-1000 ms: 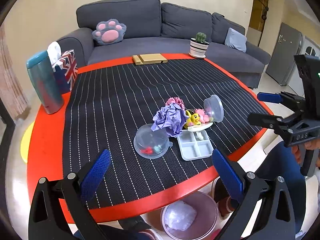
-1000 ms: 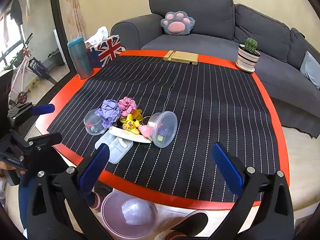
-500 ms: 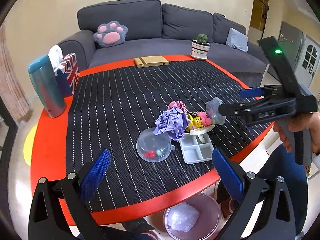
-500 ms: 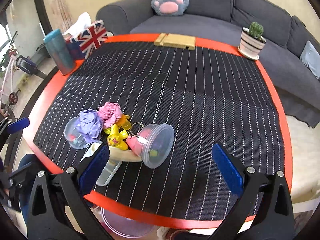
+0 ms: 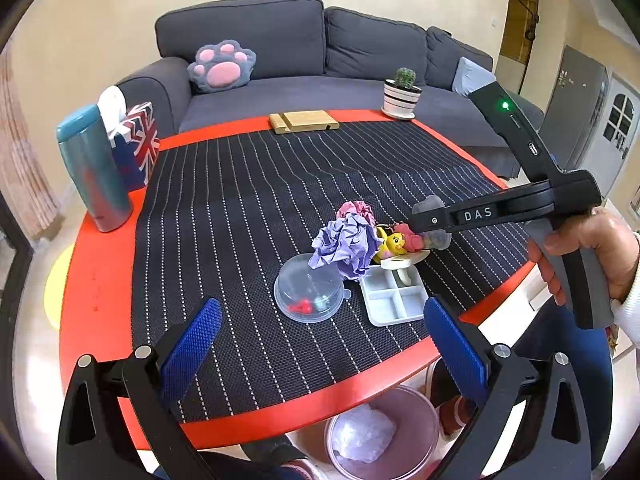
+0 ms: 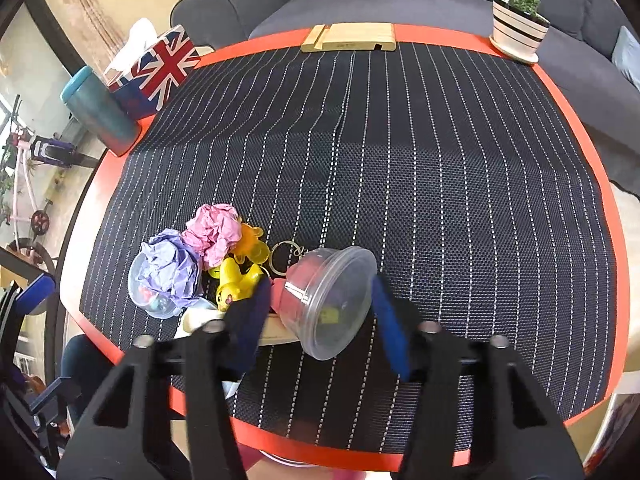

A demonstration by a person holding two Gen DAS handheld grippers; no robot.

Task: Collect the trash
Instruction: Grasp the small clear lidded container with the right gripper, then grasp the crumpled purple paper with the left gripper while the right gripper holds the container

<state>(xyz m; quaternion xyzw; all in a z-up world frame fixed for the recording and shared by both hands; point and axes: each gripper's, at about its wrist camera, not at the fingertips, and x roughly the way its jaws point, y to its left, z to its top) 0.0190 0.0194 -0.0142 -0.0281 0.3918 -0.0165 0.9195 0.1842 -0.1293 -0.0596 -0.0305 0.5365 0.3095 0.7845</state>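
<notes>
Left wrist view first: closest in, the left gripper (image 5: 320,344) hangs with its blue pads spread wide and nothing between them. Just below the table's near edge sits a translucent pink plastic bin (image 5: 416,420) on the floor, a crumpled pale wad in it. Up on the round red table (image 5: 92,280), a black woven mat with white pinstripes (image 5: 248,216) covers most of the top. The trash pile lies near the front edge: a clear round plastic lid (image 5: 308,292) lying flat, a white four-compartment plastic tray (image 5: 394,300) beside it, a crumpled lilac paper ball (image 5: 346,246) against both, a crumpled pink paper ball (image 5: 356,209) behind, and a small yellow toy figure (image 5: 390,245). In the right wrist view, the right gripper (image 6: 320,300) has just been closing its jaws, and the clear round plastic tub (image 6: 332,304) lying on its side sits between the pads; whether they press on it yet, I cannot tell. A person's hand (image 5: 588,252) grips that tool's handle.

Further back, at the left rim, a tall teal tumbler (image 5: 92,168) stands beside a Union Jack tissue box (image 5: 134,144). At the far rim, a flat wooden stand (image 5: 304,121) and a small cactus in a striped white pot (image 5: 402,96). Beyond, a dark grey fabric sofa (image 5: 280,40) carries a grey and pink paw-shaped cushion (image 5: 222,65), against a cream wall.
</notes>
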